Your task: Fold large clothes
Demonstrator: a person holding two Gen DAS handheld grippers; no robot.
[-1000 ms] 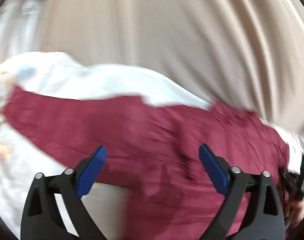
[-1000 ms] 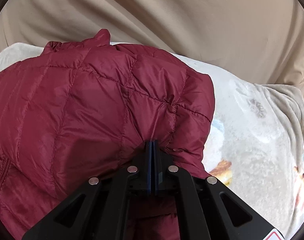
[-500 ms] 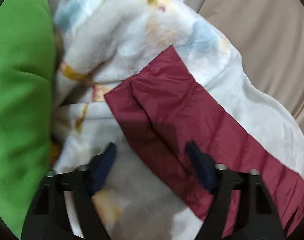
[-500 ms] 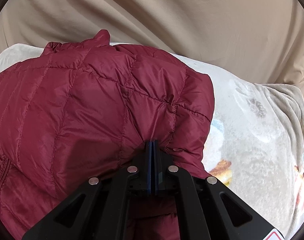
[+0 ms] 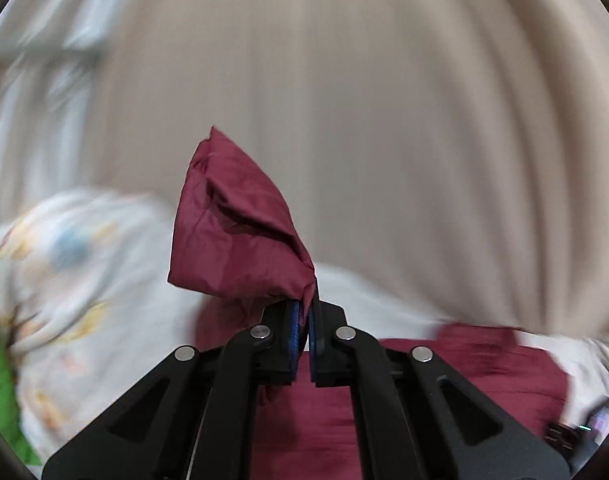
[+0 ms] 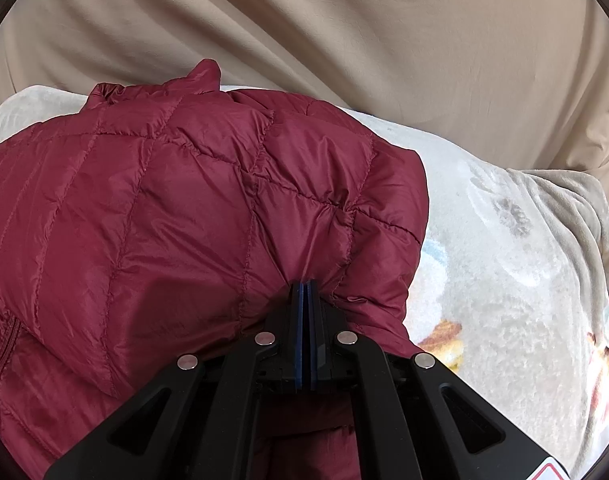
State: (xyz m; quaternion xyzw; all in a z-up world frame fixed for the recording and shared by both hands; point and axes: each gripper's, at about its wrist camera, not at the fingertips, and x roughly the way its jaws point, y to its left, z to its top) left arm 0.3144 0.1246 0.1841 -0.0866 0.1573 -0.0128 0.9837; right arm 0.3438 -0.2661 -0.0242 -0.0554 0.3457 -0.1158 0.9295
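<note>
The left wrist view is smeared by motion — the beige curtain [image 5: 384,120] beyond the left tongs [image 5: 303,320] is only streaks, and the patterned blanket [image 5: 84,280] to their left is soft. A small dark item [image 5: 564,434] at the far right edge is too blurred to name, perhaps a device. The maroon jacket [image 6: 164,220] is cut off left of the right tongs [image 6: 305,292], whose frame hides the pinched fabric.

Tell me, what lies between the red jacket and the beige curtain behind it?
In the right wrist view, only a strip of white printed blanket separates the red jacket from the beige curtain.
</note>
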